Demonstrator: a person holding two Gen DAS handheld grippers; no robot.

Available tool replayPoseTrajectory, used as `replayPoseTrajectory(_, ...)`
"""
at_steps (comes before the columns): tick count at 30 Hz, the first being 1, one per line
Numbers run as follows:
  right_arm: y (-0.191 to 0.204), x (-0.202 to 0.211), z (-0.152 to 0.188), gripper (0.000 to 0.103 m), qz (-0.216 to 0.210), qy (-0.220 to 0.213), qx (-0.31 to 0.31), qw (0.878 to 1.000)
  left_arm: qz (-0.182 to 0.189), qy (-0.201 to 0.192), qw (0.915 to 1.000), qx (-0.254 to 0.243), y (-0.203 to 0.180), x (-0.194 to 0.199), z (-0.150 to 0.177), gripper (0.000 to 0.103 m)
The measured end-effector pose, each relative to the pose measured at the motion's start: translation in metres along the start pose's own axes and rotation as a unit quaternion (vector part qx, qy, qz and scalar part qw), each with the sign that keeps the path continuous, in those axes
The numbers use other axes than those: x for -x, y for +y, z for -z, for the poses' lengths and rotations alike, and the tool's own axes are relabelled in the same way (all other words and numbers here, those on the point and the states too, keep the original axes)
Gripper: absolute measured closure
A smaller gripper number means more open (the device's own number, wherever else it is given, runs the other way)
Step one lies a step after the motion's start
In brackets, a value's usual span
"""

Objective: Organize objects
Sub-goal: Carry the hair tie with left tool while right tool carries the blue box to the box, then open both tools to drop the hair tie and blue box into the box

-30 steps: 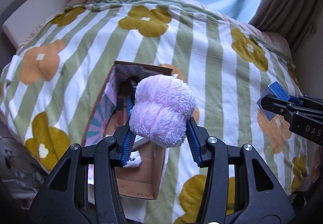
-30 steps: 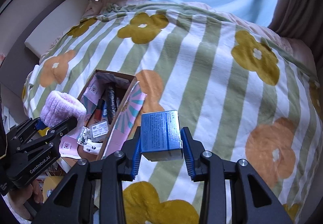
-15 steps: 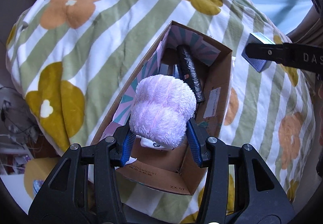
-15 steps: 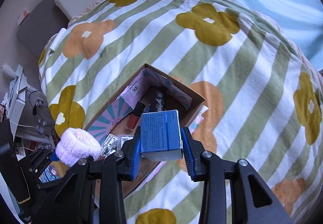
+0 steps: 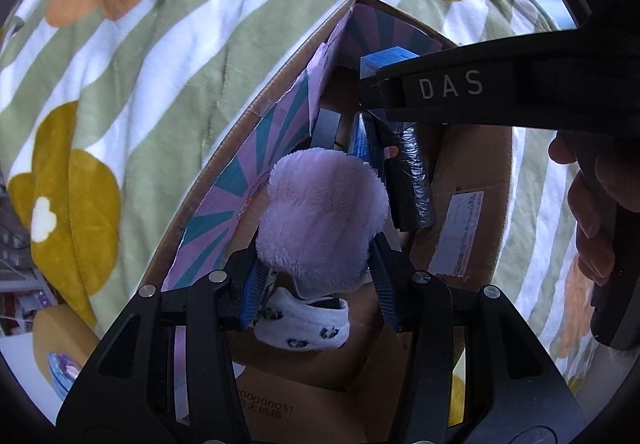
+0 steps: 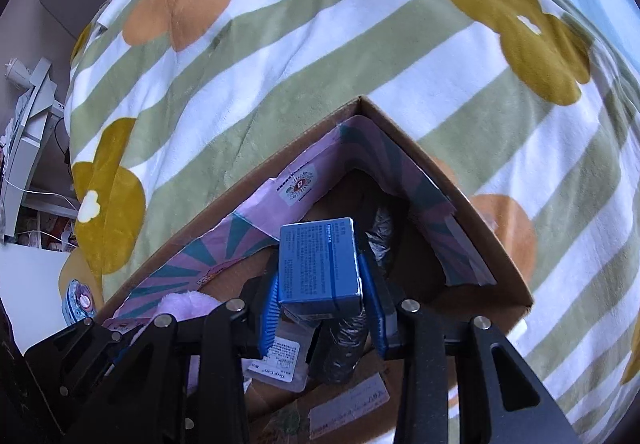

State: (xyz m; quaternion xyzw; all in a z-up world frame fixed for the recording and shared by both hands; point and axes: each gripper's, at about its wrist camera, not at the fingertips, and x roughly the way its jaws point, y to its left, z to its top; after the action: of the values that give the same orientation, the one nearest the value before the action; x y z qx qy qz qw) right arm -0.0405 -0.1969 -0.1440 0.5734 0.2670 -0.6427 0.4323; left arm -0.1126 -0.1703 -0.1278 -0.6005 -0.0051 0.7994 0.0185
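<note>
A cardboard box [image 5: 472,147] with a pink and teal lining lies on the bed; its far corner [image 6: 362,99] shows in the right wrist view. My left gripper [image 5: 320,256] is shut on a fluffy pink roll [image 5: 320,219], held low over the near part of the box. My right gripper [image 6: 322,292] is shut on a small blue carton [image 6: 320,264], down inside the box. In the left wrist view the same carton [image 5: 386,57] peeks out behind the right gripper's black arm [image 5: 500,87]. The pink roll [image 6: 184,302] shows at lower left of the right wrist view.
Inside the box lie a black wrapped tube [image 5: 412,179], a blue packet [image 5: 366,135], a white patterned sock [image 5: 304,328] and a labelled sachet [image 6: 280,362]. A striped flower blanket [image 6: 320,23] covers the bed. A person's fingers [image 5: 592,211] grip the right handle. Shelves [image 6: 28,115] stand off the bed's left edge.
Both grippers have come down over the box with their loads. The blue carton moved from the right of the box into it. The pink roll sank toward the box floor.
</note>
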Motion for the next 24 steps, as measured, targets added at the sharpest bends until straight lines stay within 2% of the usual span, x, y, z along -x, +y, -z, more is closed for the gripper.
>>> replayPoseTrajectory(6, -0.002, -0.007, -0.006, 0.069, -0.019, 0.013, 0.007, 1.0, 0.013, 0.007, 0.9999, 0.005, 0.001, -0.003, -0.001, 0.059)
replayPoseTrajectory(7, -0.001, -0.006, -0.008, 0.067, -0.018, 0.012, 0.009, 1.0, 0.014, 0.007, 0.9999, -0.001, -0.001, -0.001, -0.001, 0.056)
replayPoseTrajectory(9, -0.001, -0.006, -0.01, 0.048, -0.027, 0.017, 0.009, 0.999, 0.01, 0.008, 0.9998, -0.013, -0.007, 0.001, 0.0, 0.034)
replayPoseTrajectory(10, -0.001, -0.006, -0.01, 0.015, -0.031, 0.016, 0.008, 0.999, 0.009, 0.008, 0.9998, -0.017, -0.011, 0.003, 0.0, 0.0)
replayPoseTrajectory(11, -0.001, -0.004, -0.009, 0.0, -0.034, 0.013, 0.01, 0.999, 0.013, 0.001, 0.9997, -0.021, -0.013, 0.005, 0.002, 0.0)
replayPoseTrajectory(17, -0.003, -0.012, -0.003, 0.0, -0.031, 0.034, 0.014, 0.999, 0.022, -0.002, 0.9996, -0.019, -0.017, 0.004, 0.007, 0.0)
replayPoseTrajectory(24, -0.004, -0.008, 0.001, 0.0, -0.029, 0.03, 0.009, 0.999, 0.022, -0.005, 0.9996, -0.015, -0.016, 0.0, 0.009, 0.0)
